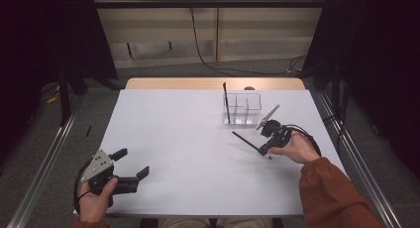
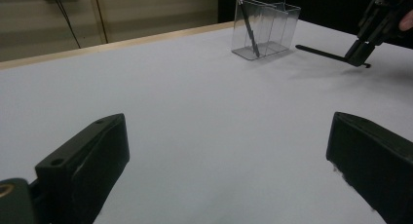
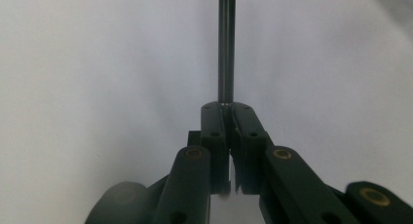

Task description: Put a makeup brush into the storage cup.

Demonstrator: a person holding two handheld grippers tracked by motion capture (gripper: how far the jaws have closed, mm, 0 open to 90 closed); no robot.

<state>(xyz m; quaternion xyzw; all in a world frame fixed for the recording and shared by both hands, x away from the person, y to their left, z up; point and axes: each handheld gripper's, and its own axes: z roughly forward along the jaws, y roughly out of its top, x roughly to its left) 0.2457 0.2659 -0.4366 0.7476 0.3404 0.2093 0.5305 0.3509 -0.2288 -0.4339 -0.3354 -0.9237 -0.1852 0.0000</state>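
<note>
A thin black pen (image 1: pixel 245 140) lies nearly level, low over the white table (image 1: pixel 188 139), at the right. My right gripper (image 1: pixel 263 150) is shut on its near end. In the right gripper view the pen (image 3: pixel 225 48) runs straight out from the closed jaws of that gripper (image 3: pixel 226 107). The left gripper view shows this pen (image 2: pixel 321 52) and the right gripper (image 2: pixel 358 56) far off. A clear divided holder (image 1: pixel 242 109) stands behind, with another black pen (image 1: pixel 225 101) upright in its left compartment. My left gripper (image 1: pixel 134 162) rests open at the table's near left corner, nothing between its jaws.
The clear holder (image 2: pixel 272 24) has several compartments. A wooden strip (image 1: pixel 213 83) edges the table's far side. Metal rails (image 1: pixel 44 163) run along both sides of the table, and a cable hangs on the back wall.
</note>
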